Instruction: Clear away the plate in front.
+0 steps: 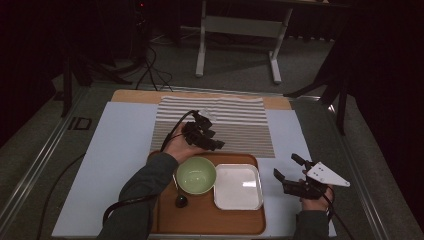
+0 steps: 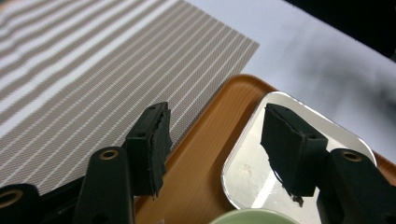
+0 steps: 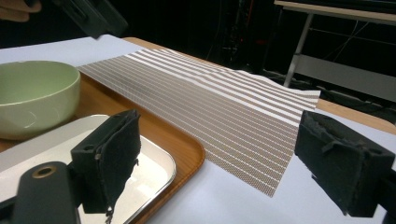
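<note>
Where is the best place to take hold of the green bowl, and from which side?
Grip the green bowl at its rim, one jaw inside and one outside, since the smooth round wall offers no handle. Probably come from above with the left tongs, open just behind its far edge; the white tray crowds its right side.

Premises: a lab or recording studio, not a home. The table (image 1: pixel 120 145) carries a pale blue sheet over a wood top and stands on grey carpet. Surroundings are dark, with black drapes. Cables (image 1: pixel 150 70) run across the floor. Black stand legs (image 1: pixel 320 90) flank the table. A white desk frame (image 1: pixel 240 30) stands beyond.
</note>
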Tool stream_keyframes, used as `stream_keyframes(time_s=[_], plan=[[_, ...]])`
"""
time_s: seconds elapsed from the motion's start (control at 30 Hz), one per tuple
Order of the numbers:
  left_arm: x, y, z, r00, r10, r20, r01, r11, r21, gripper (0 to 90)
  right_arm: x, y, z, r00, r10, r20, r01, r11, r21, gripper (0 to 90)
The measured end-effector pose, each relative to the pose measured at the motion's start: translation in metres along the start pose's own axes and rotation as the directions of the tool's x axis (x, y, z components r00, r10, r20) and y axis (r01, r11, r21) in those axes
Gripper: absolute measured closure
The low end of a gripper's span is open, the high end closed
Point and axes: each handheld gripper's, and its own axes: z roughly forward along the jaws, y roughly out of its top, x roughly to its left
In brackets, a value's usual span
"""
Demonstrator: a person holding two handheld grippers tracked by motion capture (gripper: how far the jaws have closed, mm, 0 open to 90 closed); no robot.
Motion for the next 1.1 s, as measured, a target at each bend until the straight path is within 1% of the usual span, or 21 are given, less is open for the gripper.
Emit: stream_keyframes(time_s=[0.13,0.2,0.23,0.27,0.37,0.43,0.47,0.53,0.57,0.63,0.67,0.7,0.73,0.77,0.8,0.83,0.87,0.9,1.0,1.03,1.1], plan=[[-0.004,-0.007,-0.016,0.9998,-0.007,-0.021,0.006,0.9984,-0.056,41.5,0.001,0.0,0.001,1.0,-0.004,-0.002,0.004,1.0,0.002,13.8],[-0.004,-0.009,-0.019,0.9996,-0.011,-0.026,0.009,0.9977,-0.067,41.0,0.001,0.0,0.001,1.0,-0.005,-0.004,0.005,1.0,0.004,13.8],[-0.005,-0.014,-0.026,0.9986,-0.011,-0.051,0.007,0.9964,-0.084,41.0,0.001,0.0,0.001,1.0,-0.005,-0.004,0.005,1.0,0.003,13.8],[-0.004,-0.016,-0.029,0.9982,-0.012,-0.06,0.007,0.9958,-0.091,40.8,0.001,0.0,0.001,1.0,-0.005,-0.005,0.005,1.0,0.003,13.8],[-0.004,-0.023,-0.038,0.9948,-0.011,-0.101,0.0,0.9942,-0.107,40.7,0.002,0.0,0.002,1.0,-0.007,-0.006,0.007,1.0,0.003,13.8],[-0.004,-0.026,-0.041,0.9939,-0.016,-0.109,0.003,0.9931,-0.118,40.7,0.002,0.0,0.002,1.0,-0.008,-0.006,0.008,1.0,0.004,13.8],[-0.003,-0.03,-0.047,0.9906,-0.02,-0.135,0.003,0.9913,-0.132,40.7,0.002,0.001,0.002,0.9999,-0.009,-0.006,0.009,1.0,0.005,13.8],[-0.003,-0.036,-0.053,0.9872,-0.03,-0.156,0.006,0.9886,-0.15,40.4,0.002,0.001,0.002,0.9999,-0.01,-0.006,0.01,1.0,0.007,13.8],[-0.003,-0.036,-0.053,0.9872,-0.03,-0.156,0.006,0.9886,-0.15,40.2,0.003,0.001,0.002,0.9999,-0.01,-0.007,0.01,1.0,0.007,13.8],[-0.002,-0.042,-0.06,0.9851,-0.048,-0.165,0.021,0.9863,-0.164,39.8,0.003,0.001,0.002,0.9999,-0.01,-0.008,0.01,1.0,0.007,13.8],[-0.001,-0.05,-0.065,0.9817,-0.068,-0.178,0.035,0.9829,-0.181,39.9,0.003,0.001,0.003,0.9999,-0.01,-0.009,0.01,1.0,0.006,13.8],[-0.001,-0.05,-0.065,0.9817,-0.068,-0.178,0.035,0.9829,-0.181,39.8,0.003,0.001,0.003,0.9999,-0.011,-0.01,0.011,1.0,0.007,13.8],[0.0,-0.057,-0.07,0.9768,-0.08,-0.199,0.041,0.98,-0.195,39.8,0.003,0.001,0.003,0.9999,-0.011,-0.011,0.011,1.0,0.008,13.8],[0.0,-0.057,-0.07,0.9768,-0.08,-0.199,0.041,0.98,-0.195,39.8,0.003,0.001,0.003,0.9999,-0.011,-0.011,0.011,1.0,0.008,13.8],[0.001,-0.064,-0.075,0.9726,-0.093,-0.213,0.047,0.9762,-0.212,39.9,0.003,0.001,0.003,0.9999,-0.01,-0.012,0.01,1.0,0.01,13.8],[0.001,-0.064,-0.075,0.9726,-0.093,-0.213,0.047,0.9762,-0.212,39.8,0.003,0.001,0.003,0.9999,-0.01,-0.012,0.01,1.0,0.009,13.8],[0.002,-0.067,-0.077,0.9698,-0.098,-0.223,0.047,0.9741,-0.221,39.8,0.003,0.001,0.003,0.9999,-0.009,-0.012,0.009,1.0,0.009,13.8],[0.002,-0.074,-0.084,0.9636,-0.109,-0.244,0.05,0.9706,-0.235,39.8,0.003,0.001,0.003,0.9999,-0.01,-0.011,0.01,1.0,0.009,13.8],[0.005,-0.086,-0.094,0.9551,-0.131,-0.266,0.064,0.9668,-0.247,39.1,0.003,0.001,0.003,0.9999,-0.009,-0.011,0.009,1.0,0.009,13.8],[0.005,-0.086,-0.094,0.9551,-0.131,-0.266,0.064,0.9668,-0.247,39.1,0.003,0.001,0.003,0.9999,-0.009,-0.012,0.009,1.0,0.009,13.8],[0.006,-0.095,-0.099,0.9457,-0.144,-0.292,0.069,0.9654,-0.252,39.0,0.003,0.001,0.003,0.9999,-0.01,-0.012,0.011,1.0,0.009,13.8]])
